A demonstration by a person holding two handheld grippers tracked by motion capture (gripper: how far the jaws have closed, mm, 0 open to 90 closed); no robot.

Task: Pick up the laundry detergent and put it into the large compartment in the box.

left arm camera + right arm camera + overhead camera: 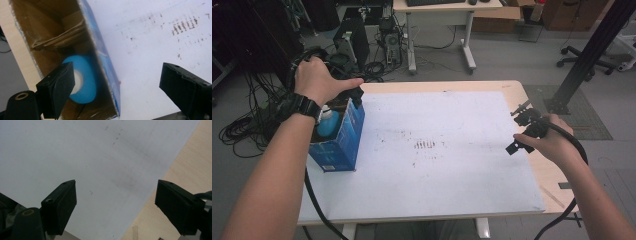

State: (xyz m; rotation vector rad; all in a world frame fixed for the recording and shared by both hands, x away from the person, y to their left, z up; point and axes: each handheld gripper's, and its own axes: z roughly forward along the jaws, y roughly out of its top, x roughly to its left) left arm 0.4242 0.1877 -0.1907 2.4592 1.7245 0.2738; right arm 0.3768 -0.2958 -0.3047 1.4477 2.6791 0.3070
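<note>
We see the left hand-held gripper [354, 95] at the top edge of the blue box [343, 139], which stands at the left edge of the surface [447, 200]. In the left gripper view its jaws are spread wide, grasping nothing: 1 jaw sits inside the box opening, the other over the white mat [150, 37], with the box wall between them. A blue tape roll [86, 80] lies inside the box, partly behind the inner jaw. The right hand-held gripper [524, 131] is well apart at the right edge of the mat, jaws released and empty, over mat and bare wood.
</note>
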